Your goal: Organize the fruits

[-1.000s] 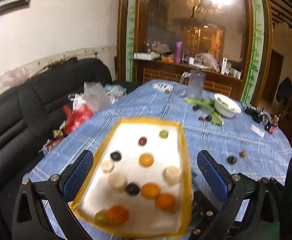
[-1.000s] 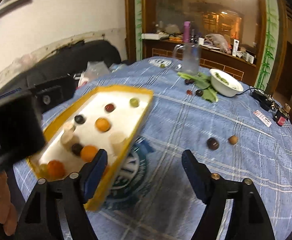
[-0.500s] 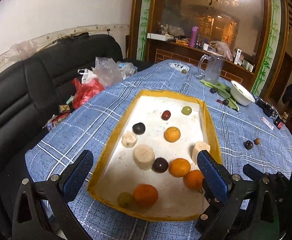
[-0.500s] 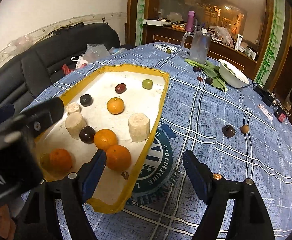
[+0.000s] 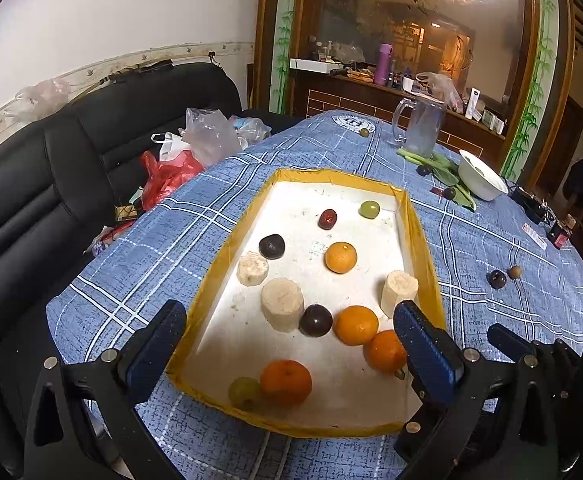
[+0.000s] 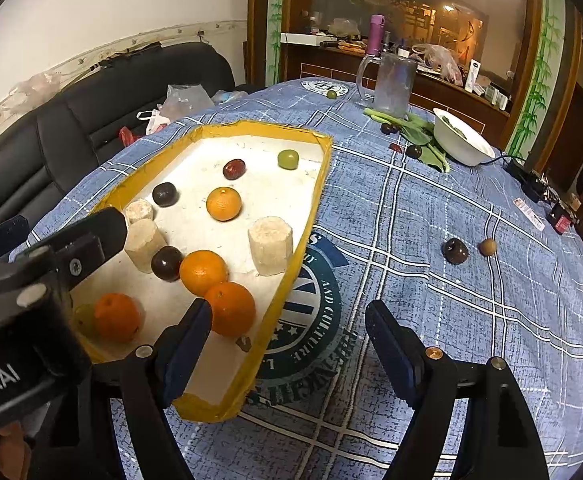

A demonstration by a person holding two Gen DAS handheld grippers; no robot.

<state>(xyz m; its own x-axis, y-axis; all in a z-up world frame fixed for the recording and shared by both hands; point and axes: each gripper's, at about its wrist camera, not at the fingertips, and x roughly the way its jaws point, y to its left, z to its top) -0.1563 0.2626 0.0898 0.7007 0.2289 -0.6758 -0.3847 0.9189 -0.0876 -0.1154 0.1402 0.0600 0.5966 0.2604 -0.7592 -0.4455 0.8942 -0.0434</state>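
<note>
Left wrist: tray (image 5: 425, 248) between spread fingers (image 5: 425, 350), untouched.

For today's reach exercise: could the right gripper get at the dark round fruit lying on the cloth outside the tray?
Probably yes. The right gripper is open and empty, and the dark fruit lies on bare tablecloth ahead to its right, with only a small brown fruit beside it. The tray sits off to the left.

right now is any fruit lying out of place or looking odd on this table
Yes. A dark round fruit and a small brown one lie loose on the blue tablecloth, well outside the yellow-rimmed tray that holds the oranges. A green fruit sits alone at the far edge, and more dark ones lie among the greens by the white bowl.
</note>
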